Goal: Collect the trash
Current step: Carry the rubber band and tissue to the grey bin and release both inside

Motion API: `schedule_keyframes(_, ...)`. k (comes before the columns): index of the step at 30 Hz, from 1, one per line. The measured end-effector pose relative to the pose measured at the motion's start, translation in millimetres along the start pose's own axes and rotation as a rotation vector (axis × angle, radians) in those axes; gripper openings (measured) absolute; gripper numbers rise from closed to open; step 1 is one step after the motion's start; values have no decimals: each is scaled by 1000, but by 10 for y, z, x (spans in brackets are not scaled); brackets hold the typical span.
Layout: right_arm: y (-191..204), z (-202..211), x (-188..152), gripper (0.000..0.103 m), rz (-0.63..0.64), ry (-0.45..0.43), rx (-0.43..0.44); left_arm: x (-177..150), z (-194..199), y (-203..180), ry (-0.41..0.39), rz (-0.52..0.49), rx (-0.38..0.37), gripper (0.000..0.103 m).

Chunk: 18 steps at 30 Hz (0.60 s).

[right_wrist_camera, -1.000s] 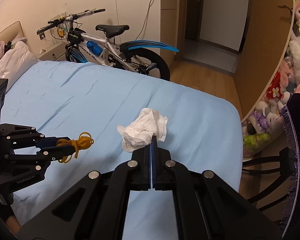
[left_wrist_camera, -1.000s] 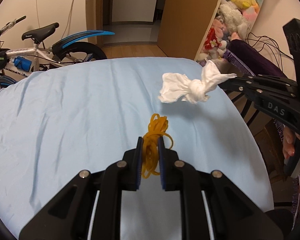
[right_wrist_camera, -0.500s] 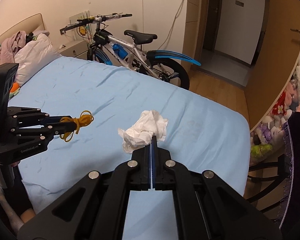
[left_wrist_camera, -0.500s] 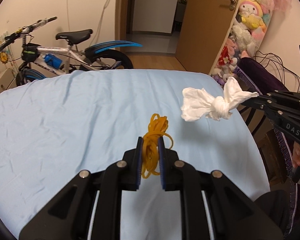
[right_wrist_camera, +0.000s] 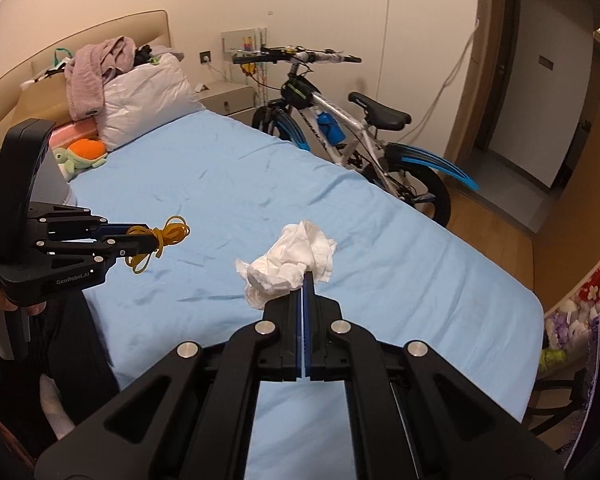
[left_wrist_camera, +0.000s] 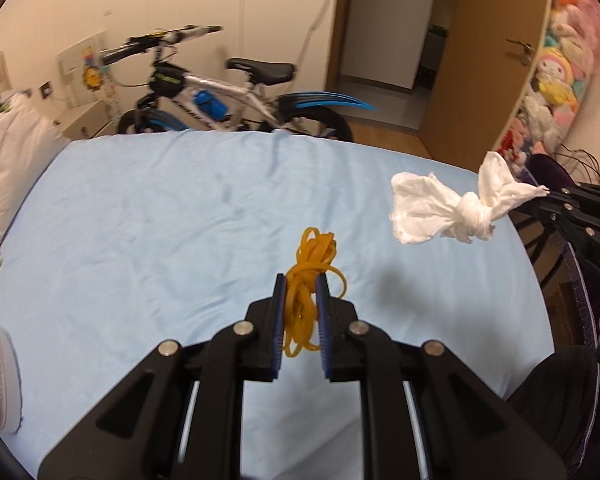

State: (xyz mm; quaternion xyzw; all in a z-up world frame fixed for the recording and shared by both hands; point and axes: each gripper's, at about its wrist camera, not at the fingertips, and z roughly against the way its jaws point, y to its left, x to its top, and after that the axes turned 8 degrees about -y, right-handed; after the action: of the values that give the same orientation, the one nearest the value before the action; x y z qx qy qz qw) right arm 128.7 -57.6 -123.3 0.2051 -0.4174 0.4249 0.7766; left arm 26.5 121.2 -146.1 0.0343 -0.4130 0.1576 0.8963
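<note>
Tissue [right_wrist_camera: 290, 266] clamped in right hand-held gripper [right_wrist_camera: 303, 280]; left hand-held gripper [left_wrist_camera: 300, 280] pinches rubber bands [left_wrist_camera: 310, 280].

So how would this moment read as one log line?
left claw: grips rubber bands | right claw: grips crumpled tissue | both held above bed

Tangled yellow rubber bands [left_wrist_camera: 310, 280] dangle above the bed; a knotted white tissue [left_wrist_camera: 452, 208] hangs near its foot edge.

A bike [right_wrist_camera: 340, 120] stands behind the bed [right_wrist_camera: 240, 184], with a pillow [right_wrist_camera: 148, 96] at the bed's left end. Above the bed, rubber bands [left_wrist_camera: 310, 280] hang left of the tissue [left_wrist_camera: 452, 208].
</note>
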Motion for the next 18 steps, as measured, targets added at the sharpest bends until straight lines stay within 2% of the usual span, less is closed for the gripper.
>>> schedule_keyframes(7,836,-243,342,0,84,-12,143,-227,546,905,-11,115,152,15)
schedule_keyframes(18,2465,-666,947,0,233,-35,420,-641,1581,2259,-42,320,400,15)
